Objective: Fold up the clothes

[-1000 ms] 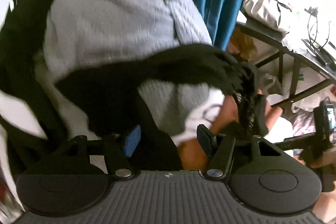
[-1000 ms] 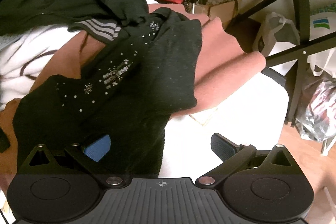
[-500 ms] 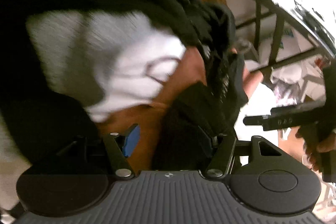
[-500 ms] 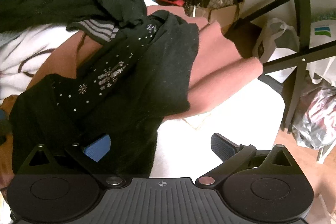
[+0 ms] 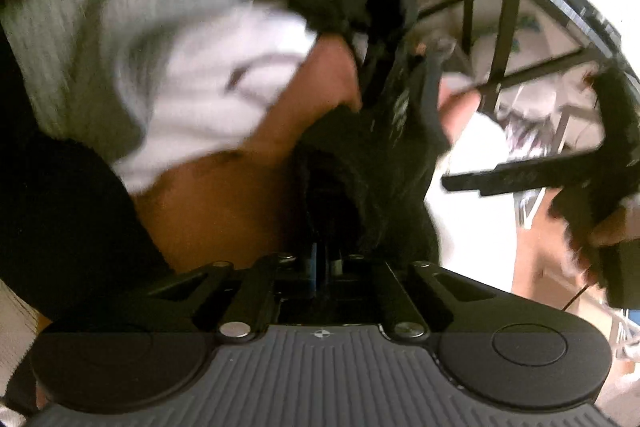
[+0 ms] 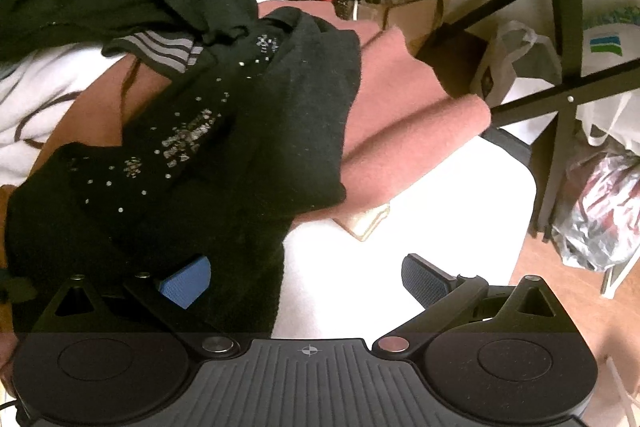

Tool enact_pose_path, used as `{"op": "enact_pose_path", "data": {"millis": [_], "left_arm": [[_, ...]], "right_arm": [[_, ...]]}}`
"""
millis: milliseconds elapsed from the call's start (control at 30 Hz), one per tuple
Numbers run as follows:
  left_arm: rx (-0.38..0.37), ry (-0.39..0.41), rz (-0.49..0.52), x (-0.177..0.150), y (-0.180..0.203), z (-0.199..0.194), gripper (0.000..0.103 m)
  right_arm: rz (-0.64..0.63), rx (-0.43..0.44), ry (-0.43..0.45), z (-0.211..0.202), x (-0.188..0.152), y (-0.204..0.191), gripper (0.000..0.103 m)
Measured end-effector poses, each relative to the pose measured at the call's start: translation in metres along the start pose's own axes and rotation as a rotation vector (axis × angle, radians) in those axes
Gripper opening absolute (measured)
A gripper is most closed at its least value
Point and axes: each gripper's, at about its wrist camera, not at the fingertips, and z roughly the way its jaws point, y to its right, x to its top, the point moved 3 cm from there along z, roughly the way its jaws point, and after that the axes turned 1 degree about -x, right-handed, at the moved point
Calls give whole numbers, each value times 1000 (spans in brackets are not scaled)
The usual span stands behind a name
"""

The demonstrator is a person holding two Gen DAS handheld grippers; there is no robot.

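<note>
My left tool point(image 5: 322, 259) is sitting with its fingers drawn together, pinching a fold of the black studded garment point(image 6: 224, 155). That garment is lying draped over a pink garment point(image 6: 404, 115) on the heap of clothes, which is resting on a white surface point(image 6: 420, 223). My right tool point(image 6: 306, 277) is hovering wide apart and gripping nothing, its left pad point(image 6: 188, 281) just above the black cloth. A white top point(image 5: 192, 39) is lying beside the heap; the left view is blurring.
</note>
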Motion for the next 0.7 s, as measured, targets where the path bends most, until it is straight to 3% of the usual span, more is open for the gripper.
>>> {"op": "enact_pose_path", "data": {"millis": [267,500,700], "left_arm": [[28,305,-143,4,-7,-110,3],[188,459,-242,-13,-41,-185,3],[299,474,-302,-18,-78,-199,3]], "right_arm": [[0,-1,13,-3,7,-8,102],[-20,56,49,-17,15,-29,102],[-35,131,62,-24,17,-51,102]]}}
